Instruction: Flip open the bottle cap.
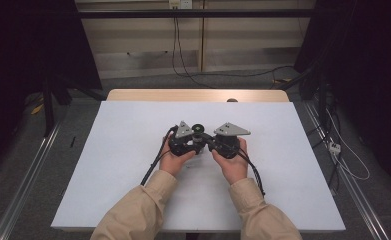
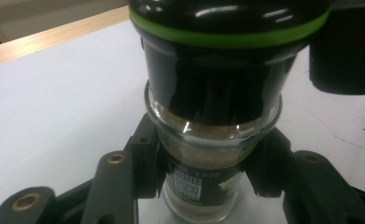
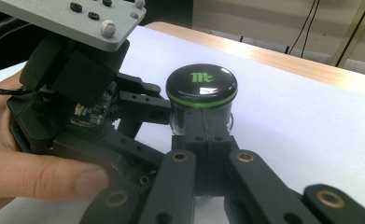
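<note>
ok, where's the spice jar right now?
High view: the spice jar stands near the middle of the white table, between the left gripper, clamped on its glass body, and the right gripper.

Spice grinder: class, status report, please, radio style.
Left gripper shut on the spice grinder, glass body. Right gripper closed, jaw tips against the grinder below its black cap. White table unobstructed.

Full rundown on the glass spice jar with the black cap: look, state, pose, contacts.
The clear glass spice jar with the black cap stands upright on the white table sheet, at its middle. It holds tan powder up to the neck and carries a dark label with a code. The glossy cap has a green ring and green logo. The left gripper clamps its glass body; the right gripper, jaws together, sits against its side.
</note>
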### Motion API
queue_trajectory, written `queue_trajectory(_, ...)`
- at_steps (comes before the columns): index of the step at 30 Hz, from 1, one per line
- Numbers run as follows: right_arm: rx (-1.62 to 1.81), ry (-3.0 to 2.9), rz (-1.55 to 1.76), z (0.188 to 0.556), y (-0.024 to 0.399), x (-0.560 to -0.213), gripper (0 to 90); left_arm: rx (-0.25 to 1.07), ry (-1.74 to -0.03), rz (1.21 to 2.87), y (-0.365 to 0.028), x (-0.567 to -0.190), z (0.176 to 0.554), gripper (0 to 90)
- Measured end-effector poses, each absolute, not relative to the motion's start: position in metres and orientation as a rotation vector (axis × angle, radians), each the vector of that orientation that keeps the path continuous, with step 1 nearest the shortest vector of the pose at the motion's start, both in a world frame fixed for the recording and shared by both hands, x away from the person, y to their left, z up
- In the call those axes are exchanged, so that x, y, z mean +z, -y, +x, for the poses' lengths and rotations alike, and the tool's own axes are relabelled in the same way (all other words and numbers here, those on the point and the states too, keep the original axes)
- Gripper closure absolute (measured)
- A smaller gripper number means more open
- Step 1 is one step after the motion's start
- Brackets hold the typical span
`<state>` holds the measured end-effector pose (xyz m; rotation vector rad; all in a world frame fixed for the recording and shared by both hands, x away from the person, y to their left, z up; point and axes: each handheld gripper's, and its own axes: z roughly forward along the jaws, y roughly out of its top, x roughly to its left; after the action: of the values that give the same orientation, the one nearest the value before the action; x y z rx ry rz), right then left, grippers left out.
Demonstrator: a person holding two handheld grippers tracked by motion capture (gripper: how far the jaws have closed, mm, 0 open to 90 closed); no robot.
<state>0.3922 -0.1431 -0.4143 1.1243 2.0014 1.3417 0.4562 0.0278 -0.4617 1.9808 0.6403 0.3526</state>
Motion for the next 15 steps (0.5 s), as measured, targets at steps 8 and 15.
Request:
queue_trajectory(8, 1.341, -2.003, 1.124, 0.3926, 0.1432, -0.4141, 90.0, 0.351, -0.640, 1.977, -0.0277, -0.4619, 0.4564, 53.3)
queue_trajectory(15, 1.339, -2.004, 1.122, 0.3929, 0.1431, -0.4139, 90.0, 0.352, -0.641, 1.977, -0.0277, -0.4619, 0.4566, 53.4)
